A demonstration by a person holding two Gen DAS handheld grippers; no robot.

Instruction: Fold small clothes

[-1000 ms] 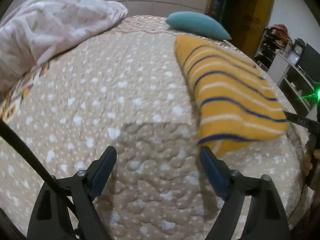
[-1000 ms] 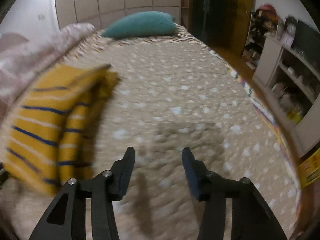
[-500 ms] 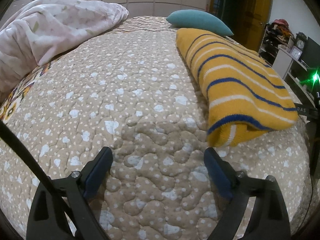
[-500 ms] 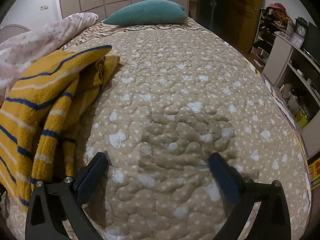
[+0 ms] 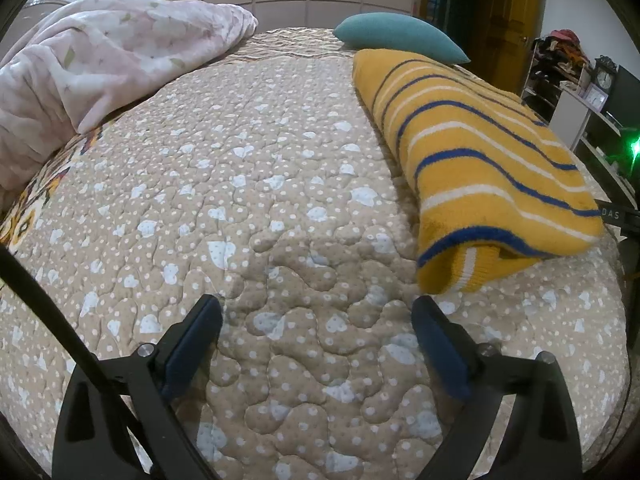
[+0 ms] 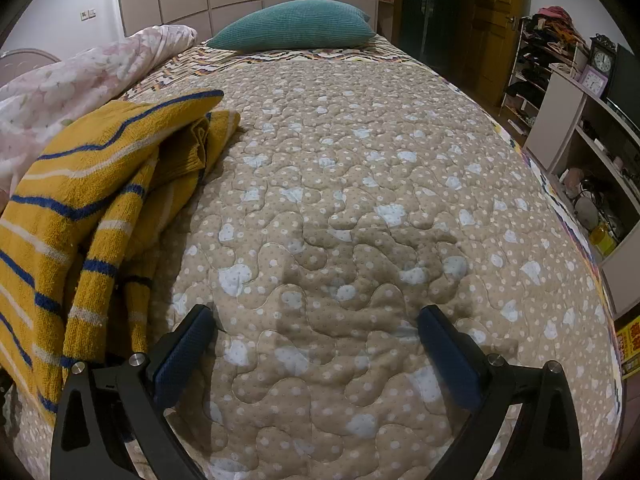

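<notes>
A folded yellow knit garment with blue and white stripes (image 5: 480,152) lies on the beige quilted bed (image 5: 260,184), to the right of my left gripper (image 5: 318,322). In the right wrist view the same garment (image 6: 92,216) lies at the left, its loose folded layers showing. My left gripper is open and empty, low over the quilt, its right finger just short of the garment's near end. My right gripper (image 6: 318,328) is open and empty over bare quilt (image 6: 360,200), with the garment beside its left finger.
A teal pillow (image 6: 296,26) lies at the head of the bed. A pink floral blanket (image 5: 104,68) is heaped along the left side. Shelves and a white cabinet (image 6: 576,120) stand past the bed's right edge. A black cable (image 5: 44,304) crosses my left gripper.
The garment has settled flat on the bed. My right gripper has opened wider and drawn back from it. My left gripper has shifted slightly and stayed open.
</notes>
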